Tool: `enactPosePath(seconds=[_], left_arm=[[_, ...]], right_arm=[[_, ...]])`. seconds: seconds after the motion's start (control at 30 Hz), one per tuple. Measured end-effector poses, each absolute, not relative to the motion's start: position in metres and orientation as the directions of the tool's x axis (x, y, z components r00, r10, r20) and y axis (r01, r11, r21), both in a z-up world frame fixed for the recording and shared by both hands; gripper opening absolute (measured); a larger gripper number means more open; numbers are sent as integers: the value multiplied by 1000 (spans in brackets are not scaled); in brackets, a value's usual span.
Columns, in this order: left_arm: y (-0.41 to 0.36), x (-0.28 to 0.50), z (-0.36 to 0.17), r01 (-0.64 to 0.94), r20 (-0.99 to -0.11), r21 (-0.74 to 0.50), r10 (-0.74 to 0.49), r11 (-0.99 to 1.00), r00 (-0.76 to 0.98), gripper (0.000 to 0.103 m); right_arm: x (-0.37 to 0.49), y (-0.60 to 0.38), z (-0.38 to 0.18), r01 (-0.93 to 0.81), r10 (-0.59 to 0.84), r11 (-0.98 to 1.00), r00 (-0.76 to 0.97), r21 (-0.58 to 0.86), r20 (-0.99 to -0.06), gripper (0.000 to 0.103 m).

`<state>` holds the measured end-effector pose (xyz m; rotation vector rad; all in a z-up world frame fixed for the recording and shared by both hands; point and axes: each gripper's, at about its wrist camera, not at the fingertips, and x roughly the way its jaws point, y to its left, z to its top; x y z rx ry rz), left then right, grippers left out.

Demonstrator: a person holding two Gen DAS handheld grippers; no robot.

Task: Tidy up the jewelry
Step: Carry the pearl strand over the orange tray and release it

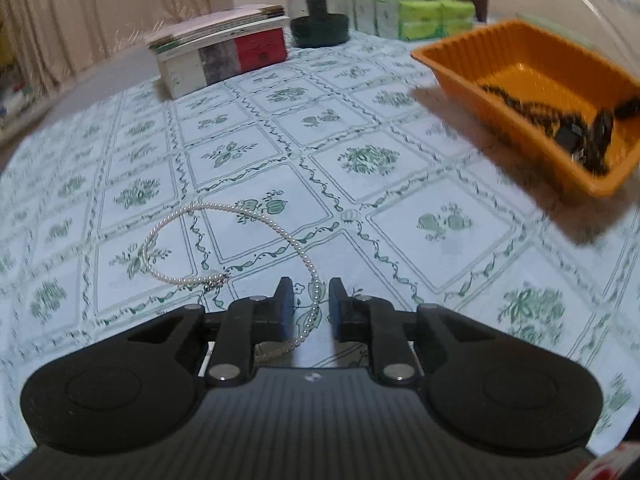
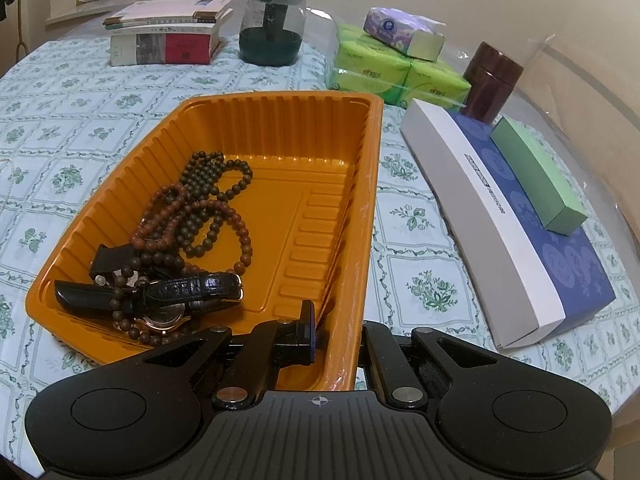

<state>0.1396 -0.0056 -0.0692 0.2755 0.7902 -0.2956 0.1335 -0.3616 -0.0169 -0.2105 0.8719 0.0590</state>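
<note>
A white pearl necklace (image 1: 216,204) lies in a loop on the green-patterned tablecloth (image 1: 360,120). My left gripper (image 1: 311,300) is low over it, and one strand runs between its blue pads (image 1: 285,312). A gap shows on both sides of the strand, so the gripper is open. The orange ribbed tray (image 2: 280,120) holds brown and dark bead strings (image 2: 208,200) and a black-strapped watch (image 2: 168,312). My right gripper (image 2: 338,320) is shut on the tray's near right wall, with one finger inside and one outside. In the left wrist view the tray (image 1: 500,48) sits at the far right.
At the back stand stacked books (image 1: 224,52), a glass jar on a dark base (image 1: 318,8) and green tissue packs (image 1: 424,16). Right of the tray lie a white-and-blue box (image 2: 520,240), a green box (image 2: 536,176) and a brown canister (image 2: 492,76).
</note>
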Motion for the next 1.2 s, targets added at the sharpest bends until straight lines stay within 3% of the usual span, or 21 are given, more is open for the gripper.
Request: enactPosePath(seconds=[0.13, 0.73, 1.2], left_arm=[[-5, 143, -67, 361, -744, 88, -180, 928, 643, 2], [5, 128, 7, 341, -651, 94, -201, 935, 732, 2], [-3, 128, 27, 363, -628, 104, -222, 926, 746, 2]], right_arm=[[134, -361, -17, -135, -37, 978, 645, -162, -763, 5], [132, -360, -15, -139, -32, 977, 651, -161, -759, 5], [131, -360, -14, -141, -29, 977, 650, -157, -759, 5]])
